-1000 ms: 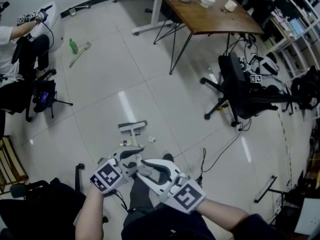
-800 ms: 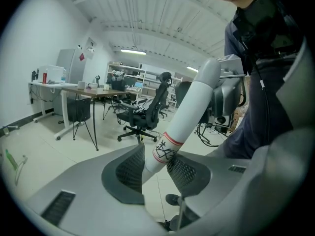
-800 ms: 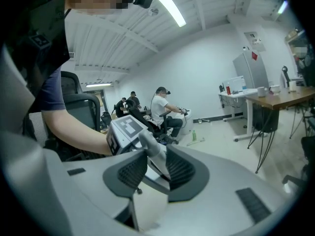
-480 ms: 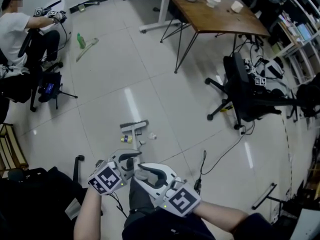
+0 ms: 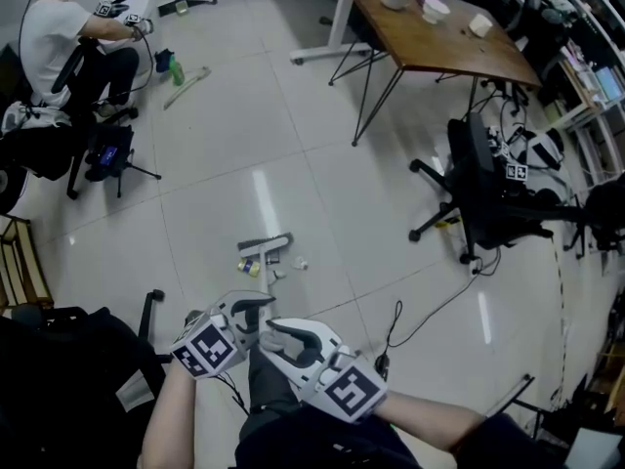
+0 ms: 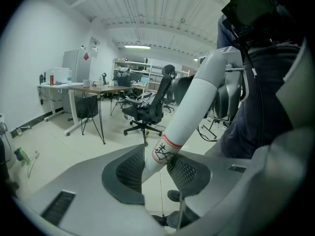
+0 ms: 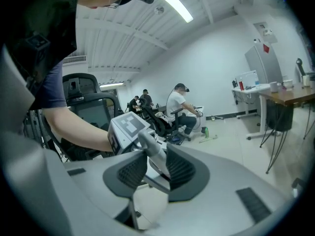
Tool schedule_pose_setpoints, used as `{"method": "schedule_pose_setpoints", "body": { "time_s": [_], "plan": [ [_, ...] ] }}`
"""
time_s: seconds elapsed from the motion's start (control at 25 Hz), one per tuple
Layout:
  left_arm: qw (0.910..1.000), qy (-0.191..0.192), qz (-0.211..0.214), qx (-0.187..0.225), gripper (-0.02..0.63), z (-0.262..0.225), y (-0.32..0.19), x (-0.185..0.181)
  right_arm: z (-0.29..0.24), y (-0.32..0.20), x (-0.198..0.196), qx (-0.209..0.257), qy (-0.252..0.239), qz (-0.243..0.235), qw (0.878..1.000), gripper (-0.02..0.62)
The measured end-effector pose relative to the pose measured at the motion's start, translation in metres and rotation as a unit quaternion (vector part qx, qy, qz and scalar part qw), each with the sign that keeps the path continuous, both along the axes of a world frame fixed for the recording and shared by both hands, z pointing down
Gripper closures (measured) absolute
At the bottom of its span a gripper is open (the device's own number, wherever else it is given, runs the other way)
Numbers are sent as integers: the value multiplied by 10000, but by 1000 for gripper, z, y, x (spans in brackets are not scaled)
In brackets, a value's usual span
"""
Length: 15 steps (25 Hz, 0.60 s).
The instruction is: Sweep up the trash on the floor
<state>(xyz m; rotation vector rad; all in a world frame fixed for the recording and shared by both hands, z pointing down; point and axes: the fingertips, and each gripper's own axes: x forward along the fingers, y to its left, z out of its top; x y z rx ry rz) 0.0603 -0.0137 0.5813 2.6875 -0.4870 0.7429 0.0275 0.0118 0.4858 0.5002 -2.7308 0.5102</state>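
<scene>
Trash (image 5: 300, 262) on open floor (image 5: 225, 164), well apart from table (image 5: 439, 42) and chair (image 5: 488, 198).

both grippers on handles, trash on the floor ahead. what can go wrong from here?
1. The left gripper clamps a white handle and the right gripper a grey handle close together; they may knock each other mid-sweep.
2. The trash bits are small and lie by the sweeper head; a hard stroke may scatter them.
3. A black cable crosses the floor nearby: possible snag.
</scene>
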Motion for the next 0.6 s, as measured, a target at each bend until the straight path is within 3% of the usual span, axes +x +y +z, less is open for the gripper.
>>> {"method": "schedule_pose_setpoints", "body": {
  "time_s": [0.36, 0.6],
  "plan": [
    [9999, -7, -4, 172, 480, -5, 0, -12, -3, 1, -12, -59, 43, -11, 10000, 462],
    [9989, 114, -203, 418, 482, -12, -24, -25, -9, -24, -26, 140, -13, 73, 9999, 462]
  ]
}}
